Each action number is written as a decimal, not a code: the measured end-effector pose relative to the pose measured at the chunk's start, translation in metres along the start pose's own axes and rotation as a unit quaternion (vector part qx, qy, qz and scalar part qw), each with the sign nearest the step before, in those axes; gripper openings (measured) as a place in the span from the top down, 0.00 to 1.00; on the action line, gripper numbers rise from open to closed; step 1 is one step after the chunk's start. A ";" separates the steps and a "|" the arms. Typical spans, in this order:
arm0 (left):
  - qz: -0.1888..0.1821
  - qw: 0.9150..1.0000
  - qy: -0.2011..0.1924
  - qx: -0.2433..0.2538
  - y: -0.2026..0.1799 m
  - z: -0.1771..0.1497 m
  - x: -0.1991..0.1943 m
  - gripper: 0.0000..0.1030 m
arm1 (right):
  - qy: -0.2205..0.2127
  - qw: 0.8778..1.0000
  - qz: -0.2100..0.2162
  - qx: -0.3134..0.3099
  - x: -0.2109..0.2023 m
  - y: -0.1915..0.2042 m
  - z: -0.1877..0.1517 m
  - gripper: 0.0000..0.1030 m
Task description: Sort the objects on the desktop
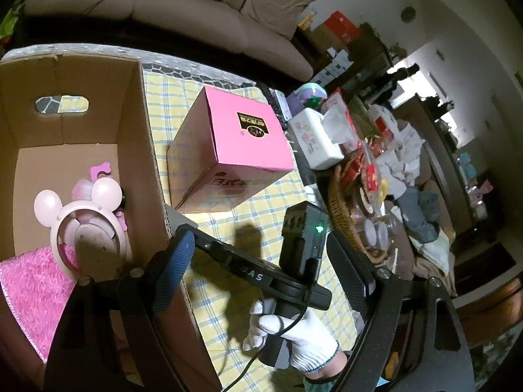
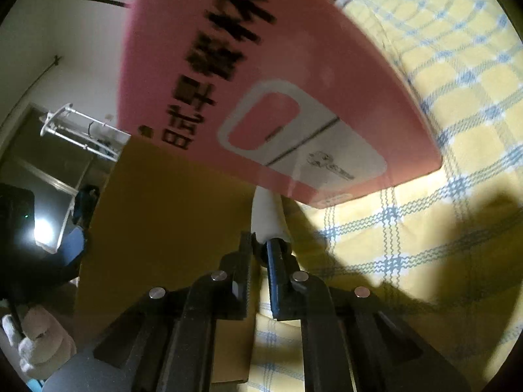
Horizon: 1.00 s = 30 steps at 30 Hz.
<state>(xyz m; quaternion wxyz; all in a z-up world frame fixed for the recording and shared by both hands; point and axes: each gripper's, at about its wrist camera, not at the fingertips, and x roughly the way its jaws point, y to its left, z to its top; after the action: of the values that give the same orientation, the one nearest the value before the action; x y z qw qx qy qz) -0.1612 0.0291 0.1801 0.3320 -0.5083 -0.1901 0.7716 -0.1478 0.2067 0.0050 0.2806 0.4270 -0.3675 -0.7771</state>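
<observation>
A pink box [image 1: 228, 143] with dark lettering is tilted on the yellow checked cloth [image 1: 278, 196], next to a brown cardboard carton [image 1: 143, 150]. The carton holds a pink mouse-eared fan [image 1: 88, 225] and a pink fuzzy cloth [image 1: 32, 287]. My left gripper [image 1: 261, 264] is open and empty, fingers spread over the carton edge and cloth. The right gripper [image 1: 196, 245] reaches under the pink box. In the right wrist view my right gripper [image 2: 260, 251] is shut on a flap at the bottom of the pink box [image 2: 261, 81], which is lifted off the cloth [image 2: 457, 98].
A white tissue box [image 1: 313, 137], a wicker basket [image 1: 343, 215] of snacks and other clutter lie to the right of the cloth. A brown sofa [image 1: 179, 3] stands behind the table. The carton wall [image 2: 157, 228] is left of my right gripper.
</observation>
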 end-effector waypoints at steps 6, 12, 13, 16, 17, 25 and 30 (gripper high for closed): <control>-0.011 1.000 -0.008 -0.011 -0.002 -0.007 -0.013 0.21 | -0.030 1.000 0.007 0.004 -0.030 0.017 -0.004 0.93; -0.039 0.999 -0.012 -0.031 -0.014 -0.025 -0.021 0.21 | -0.058 0.998 0.015 -0.011 -0.084 0.045 0.003 0.93; -0.041 0.999 -0.013 -0.031 -0.016 -0.028 -0.021 0.21 | -0.063 0.998 0.016 -0.017 -0.095 0.053 0.003 0.93; -0.060 0.997 -0.019 -0.041 -0.018 -0.037 -0.024 0.21 | -0.075 0.996 0.009 -0.040 -0.122 0.077 -0.001 0.93; -0.068 0.996 -0.019 -0.050 -0.017 -0.039 -0.024 0.21 | -0.076 0.996 0.008 -0.046 -0.123 0.090 -0.008 0.93; -0.144 0.976 -0.035 -0.157 0.008 -0.055 -0.031 0.23 | -0.066 0.992 0.026 -0.099 -0.163 0.148 -0.042 0.93; -0.141 0.975 -0.039 -0.168 0.017 -0.057 -0.049 0.64 | -0.047 0.989 0.018 -0.141 -0.152 0.184 -0.065 0.91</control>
<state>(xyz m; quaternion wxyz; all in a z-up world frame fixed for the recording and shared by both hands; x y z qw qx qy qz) -0.1018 -0.0201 0.1788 0.3400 -0.4945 -0.3996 0.6929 0.0044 0.1939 0.2003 0.3346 0.3395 -0.2749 -0.8350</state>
